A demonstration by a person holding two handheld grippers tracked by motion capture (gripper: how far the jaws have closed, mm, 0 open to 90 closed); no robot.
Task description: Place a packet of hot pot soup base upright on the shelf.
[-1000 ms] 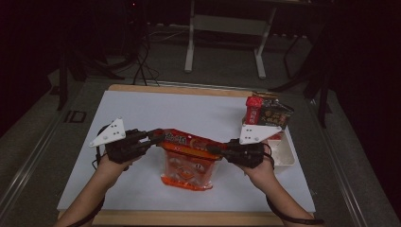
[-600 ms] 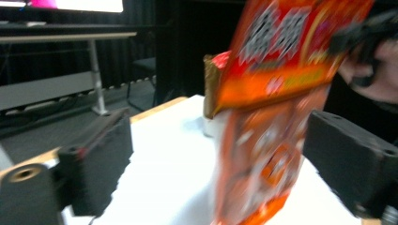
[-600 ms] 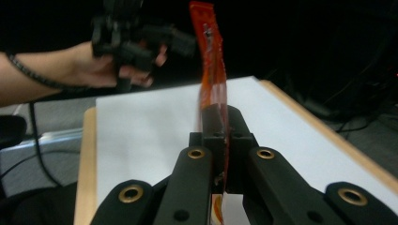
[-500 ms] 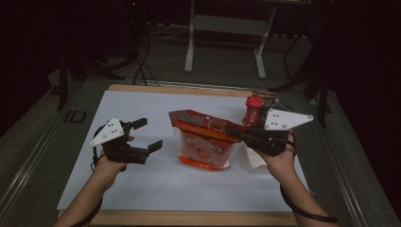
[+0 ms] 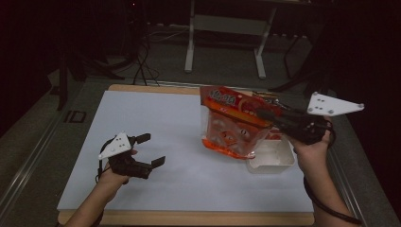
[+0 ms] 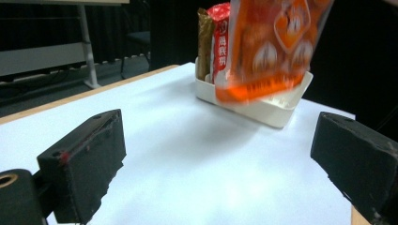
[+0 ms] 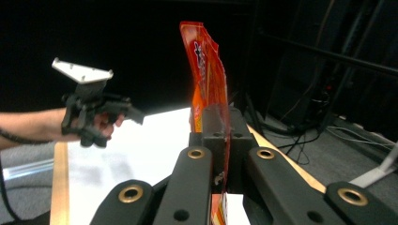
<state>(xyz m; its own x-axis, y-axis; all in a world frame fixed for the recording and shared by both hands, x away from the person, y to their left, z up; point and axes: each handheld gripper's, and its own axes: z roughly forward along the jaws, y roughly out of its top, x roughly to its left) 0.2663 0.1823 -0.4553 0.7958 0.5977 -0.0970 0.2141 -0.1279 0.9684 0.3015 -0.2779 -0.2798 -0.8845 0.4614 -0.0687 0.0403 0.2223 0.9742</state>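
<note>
An orange snack bag (image 5: 230, 124) hangs in the air over the left edge of the white tray (image 5: 273, 162). My right gripper (image 5: 263, 113) is shut on its upper edge, and the right gripper view shows the bag (image 7: 206, 70) edge-on, pinched in my right gripper (image 7: 220, 136). My left gripper (image 5: 152, 149) sits low over the white table at the left. Its jaws have just been opening and stand wide with nothing between them. The left gripper view shows my left gripper (image 6: 220, 164) aimed at the bag (image 6: 272, 42) and tray (image 6: 277, 110).
A red packet (image 6: 219, 44) and a brown packet (image 6: 204, 42) stand upright in the tray's far end. The white mat (image 5: 165, 118) covers a wooden table top. Metal stand legs (image 5: 191, 47) and cables lie on the dark floor beyond.
The left gripper let go of the bag, opened wide and sank toward the table. The right gripper carried the bag up and to the right, over the tray.
</note>
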